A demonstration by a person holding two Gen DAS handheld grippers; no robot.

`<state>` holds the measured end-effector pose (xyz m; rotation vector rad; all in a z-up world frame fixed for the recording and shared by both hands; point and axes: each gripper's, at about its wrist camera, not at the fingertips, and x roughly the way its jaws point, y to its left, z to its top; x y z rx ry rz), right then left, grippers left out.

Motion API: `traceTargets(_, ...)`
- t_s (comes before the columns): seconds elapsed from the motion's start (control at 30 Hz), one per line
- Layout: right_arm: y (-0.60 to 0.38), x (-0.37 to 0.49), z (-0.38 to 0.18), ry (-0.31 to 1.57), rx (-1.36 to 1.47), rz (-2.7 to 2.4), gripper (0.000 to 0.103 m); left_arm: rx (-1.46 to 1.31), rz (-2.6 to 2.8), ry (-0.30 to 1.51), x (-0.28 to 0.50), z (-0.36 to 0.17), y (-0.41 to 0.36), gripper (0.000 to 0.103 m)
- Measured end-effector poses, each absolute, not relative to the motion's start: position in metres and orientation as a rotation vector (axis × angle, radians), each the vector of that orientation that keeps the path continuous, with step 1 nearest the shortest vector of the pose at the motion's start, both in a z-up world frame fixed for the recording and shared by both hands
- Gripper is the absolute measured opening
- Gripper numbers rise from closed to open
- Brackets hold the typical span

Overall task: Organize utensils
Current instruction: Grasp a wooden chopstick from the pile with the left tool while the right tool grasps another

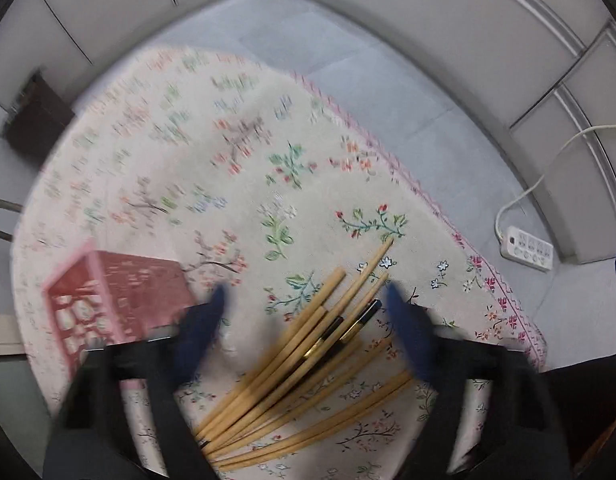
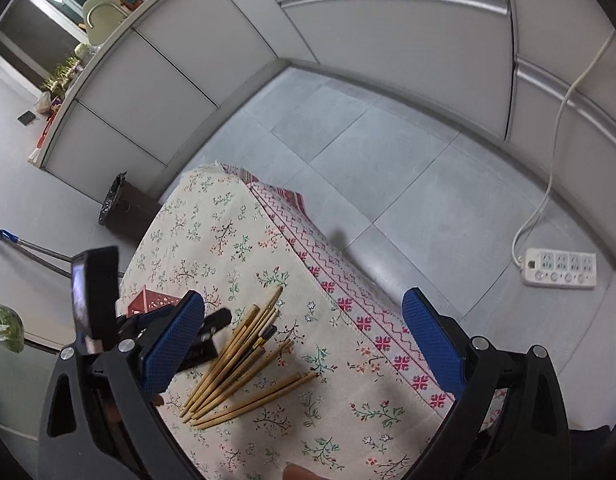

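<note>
A loose pile of wooden chopsticks lies fanned out on a table under a floral cloth. Two dark chopsticks with gold bands lie among them. My left gripper points steeply down over the pile, open, its blue fingers straddling the chopstick tips without touching them. A pink perforated holder stands just left of it. My right gripper hangs open above the table's right side, with nothing between its fingers.
The cloth's pink-patterned edge drops off to a grey tiled floor on the right. A white power strip with its cord lies on the floor by the grey partition. A dark bin stands beyond the table's far left corner.
</note>
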<state>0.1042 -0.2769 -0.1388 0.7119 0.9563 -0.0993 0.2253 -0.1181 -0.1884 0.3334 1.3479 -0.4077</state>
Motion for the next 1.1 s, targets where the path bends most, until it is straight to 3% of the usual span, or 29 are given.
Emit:
traceTargets(0.03, -0.278, 0.105, -0.142, 0.965, 0.719, -0.093, 0.096, 0.330, -0.415, 1.384, 0.230, -0.196, -0.120, 0.048)
traceTargets(0.3, -0.281, 0.112, -0.154, 1.012, 0.760, -0.073, 0.096, 0.377, -0.424, 1.423, 0.235, -0.219, -0.125, 0.046)
traceTargets(0.63, -0.276, 0.116, -0.166, 1.045, 0.747, -0.104, 0.096, 0.389, -0.437, 1.404, 0.234, -0.237, -0.124, 0.019)
traceTargets(0.73, -0.276, 0.121, -0.177, 1.079, 0.762, -0.110, 0.096, 0.386, -0.433, 1.356, 0.227, -0.234, -0.123, 0.018)
traceTargets(1.1, -0.245, 0.147, -0.209, 1.178, 0.858, -0.053, 0.096, 0.128, -0.507, 1.018, 0.145, -0.128, -0.042, 0.014)
